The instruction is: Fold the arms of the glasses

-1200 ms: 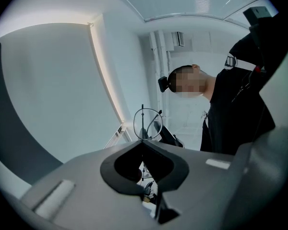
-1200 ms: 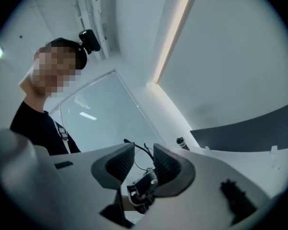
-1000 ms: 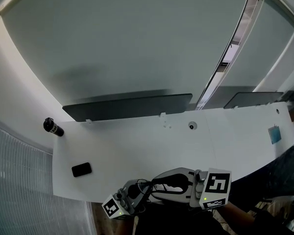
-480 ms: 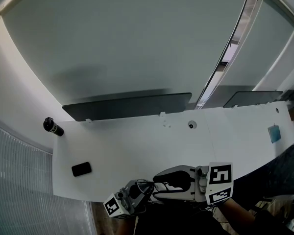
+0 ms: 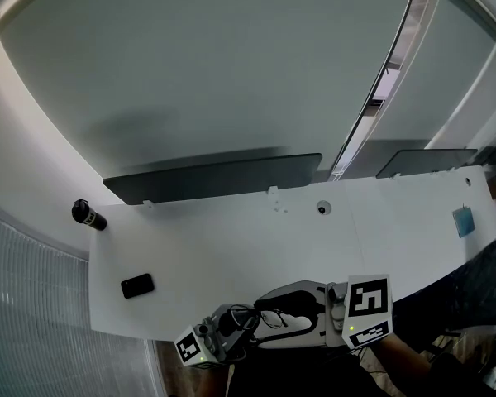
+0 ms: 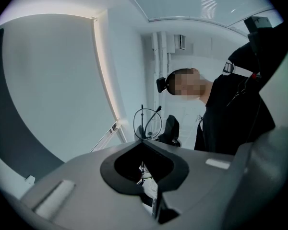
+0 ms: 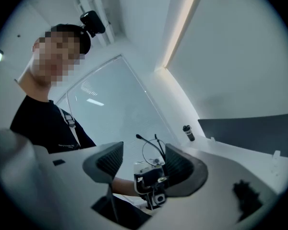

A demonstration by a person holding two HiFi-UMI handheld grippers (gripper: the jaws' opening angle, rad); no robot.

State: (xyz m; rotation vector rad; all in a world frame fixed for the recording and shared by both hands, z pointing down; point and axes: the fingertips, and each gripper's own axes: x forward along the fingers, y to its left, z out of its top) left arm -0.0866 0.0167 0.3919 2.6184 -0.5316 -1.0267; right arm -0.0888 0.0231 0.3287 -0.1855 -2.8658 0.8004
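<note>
The glasses (image 7: 152,150), thin dark wire frames with round lenses, are held in the air just past the near edge of the white table (image 5: 256,246). My left gripper (image 6: 143,143) is shut on them, and one lens ring (image 6: 147,123) and an arm stick up beyond its tips. My right gripper (image 7: 144,150) faces the left one, its jaws opening. The glasses stand between its ribbed pads (image 7: 108,160), close to the right-hand one, and neither pad presses on them. In the head view both grippers (image 5: 264,317) meet at the bottom centre.
A black phone (image 5: 138,285) lies at the table's near left. A black bottle (image 5: 88,215) stands at the far left corner. Dark partition panels (image 5: 215,178) line the table's far edge. A small blue item (image 5: 463,220) sits far right. The person's dark-clothed torso (image 6: 230,119) is close behind.
The right gripper's jaws have spread wider around the glasses. The left gripper has stayed where it was, still holding them.
</note>
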